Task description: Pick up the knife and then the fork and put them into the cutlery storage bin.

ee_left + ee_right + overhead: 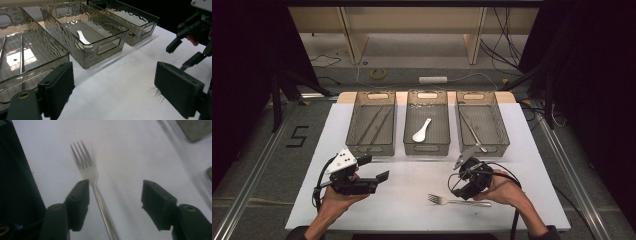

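Near the front right of the bench (522,145), the right tool (115,202) hangs just over a fork (86,168), its jaws spread to either side of the handle with neither pad pressing it. That fork lies flat on the white surface, tines pointing left in the high view. Well apart at the left, the left tool (113,85) is spread with nothing between its jaws. Beyond stand three clear bins; the middle bin (427,146) holds a white spoon (422,131).

White table (362,200), grey floor (257,165), black curtains (242,60), wooden furniture legs (354,42)
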### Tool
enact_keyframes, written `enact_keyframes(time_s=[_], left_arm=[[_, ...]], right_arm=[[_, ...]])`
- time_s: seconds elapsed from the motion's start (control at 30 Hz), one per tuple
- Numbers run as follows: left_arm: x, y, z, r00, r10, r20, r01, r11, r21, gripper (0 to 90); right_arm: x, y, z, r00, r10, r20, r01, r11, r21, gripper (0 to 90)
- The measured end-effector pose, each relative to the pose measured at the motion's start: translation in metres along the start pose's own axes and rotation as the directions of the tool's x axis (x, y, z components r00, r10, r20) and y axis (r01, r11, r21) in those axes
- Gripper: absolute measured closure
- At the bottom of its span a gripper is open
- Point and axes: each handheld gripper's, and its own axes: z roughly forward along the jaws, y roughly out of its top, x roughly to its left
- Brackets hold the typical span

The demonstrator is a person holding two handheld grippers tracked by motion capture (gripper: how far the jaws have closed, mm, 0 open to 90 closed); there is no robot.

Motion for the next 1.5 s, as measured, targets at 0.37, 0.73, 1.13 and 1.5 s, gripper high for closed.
enact_keyframes(time_s=[0.37,0.73,1.13,1.5], left_arm=[[0.000,0.000,0.000,1.0000,0.000,0.001,0.000,1.0000,-0.001,15.6],[-0.001,0.000,0.000,1.0000,0.009,0.002,-0.009,1.0000,0.003,15.6],[-0.001,0.000,0.001,1.0000,0.007,0.004,-0.007,1.0000,0.004,15.5],[-0.002,0.000,0.001,0.9999,0.010,0.003,-0.010,0.9999,0.006,15.5]], right_arm=[[0.007,-0.007,0.022,0.9994,-0.035,-0.006,0.035,0.993,0.112,58.1],[0.010,-0.011,0.035,0.9982,-0.055,-0.023,0.058,0.984,0.171,68.7],[0.012,-0.012,0.043,0.9982,-0.057,-0.019,0.059,0.976,0.209,75.7],[0.017,-0.011,0.045,0.9953,-0.096,0.006,0.093,0.970,0.225,77.4]])
